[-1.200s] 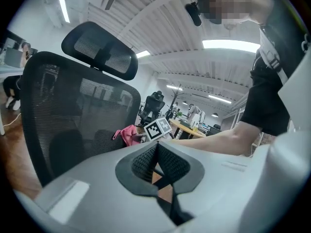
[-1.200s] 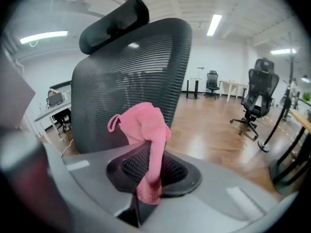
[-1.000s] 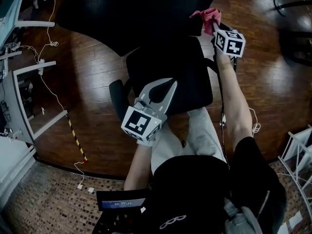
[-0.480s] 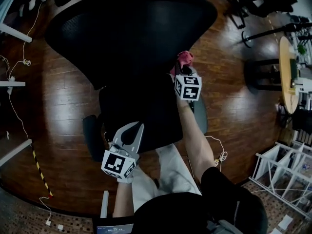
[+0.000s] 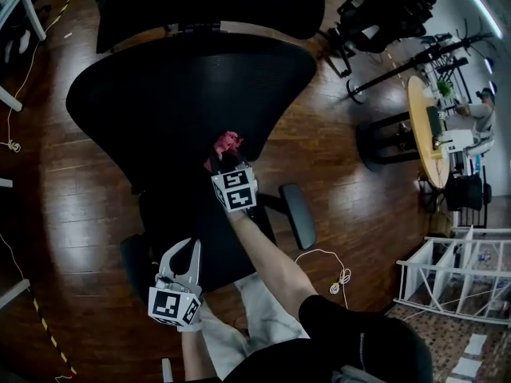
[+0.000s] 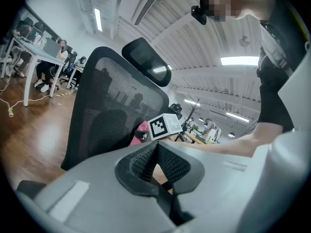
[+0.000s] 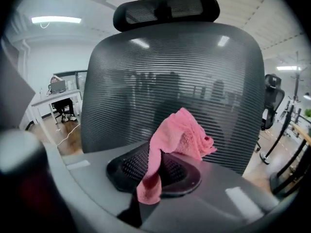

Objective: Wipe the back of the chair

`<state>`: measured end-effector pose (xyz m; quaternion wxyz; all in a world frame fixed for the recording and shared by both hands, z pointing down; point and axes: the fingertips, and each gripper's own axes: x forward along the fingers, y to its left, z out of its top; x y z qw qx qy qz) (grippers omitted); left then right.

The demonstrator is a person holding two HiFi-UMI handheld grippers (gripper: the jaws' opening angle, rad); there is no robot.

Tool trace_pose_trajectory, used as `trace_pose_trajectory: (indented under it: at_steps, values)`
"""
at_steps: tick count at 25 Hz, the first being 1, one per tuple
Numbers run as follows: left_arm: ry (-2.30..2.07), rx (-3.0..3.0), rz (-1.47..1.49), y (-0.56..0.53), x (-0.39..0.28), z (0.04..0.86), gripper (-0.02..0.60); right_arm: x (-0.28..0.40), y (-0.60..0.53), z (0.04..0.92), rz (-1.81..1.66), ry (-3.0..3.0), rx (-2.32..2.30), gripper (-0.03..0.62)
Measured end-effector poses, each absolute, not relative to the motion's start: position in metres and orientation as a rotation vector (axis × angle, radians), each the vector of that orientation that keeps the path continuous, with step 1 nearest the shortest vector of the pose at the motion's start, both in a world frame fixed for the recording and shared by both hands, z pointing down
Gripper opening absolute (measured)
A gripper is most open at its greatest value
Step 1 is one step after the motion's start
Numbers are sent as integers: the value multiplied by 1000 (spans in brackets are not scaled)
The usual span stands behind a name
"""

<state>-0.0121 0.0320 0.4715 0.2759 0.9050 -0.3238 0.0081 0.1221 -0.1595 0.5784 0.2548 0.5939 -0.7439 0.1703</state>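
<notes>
The black mesh chair back (image 5: pixel 184 86) with its headrest (image 5: pixel 207 6) fills the upper middle of the head view. My right gripper (image 5: pixel 223 158) is shut on a pink cloth (image 5: pixel 226 144) and holds it at the lower middle of the back. In the right gripper view the cloth (image 7: pixel 180 135) bunches above the shut jaws of that gripper (image 7: pixel 158 166), right in front of the mesh (image 7: pixel 170 76); contact cannot be told. My left gripper (image 5: pixel 190 252) hangs low beside the seat. Its jaws are shut on nothing (image 6: pixel 156 147).
An armrest (image 5: pixel 297 214) sticks out to the right of my forearm. A white cable (image 5: pixel 339 276) lies on the wood floor. At the right stand a round table (image 5: pixel 423 126) and a white wire rack (image 5: pixel 447 286). Another black chair (image 5: pixel 383 6) is at the top right.
My right gripper has carried the pink cloth from the right edge of the chair back leftward to its lower middle. The left gripper has stayed low by the seat, still shut.
</notes>
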Motion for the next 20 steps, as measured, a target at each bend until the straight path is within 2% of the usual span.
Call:
trace_pose_trajectory:
  at_steps: [20]
  values:
    - [-988,2333,108,44,-118,497,-9,-88,-154,598,440,-2296,1303,41]
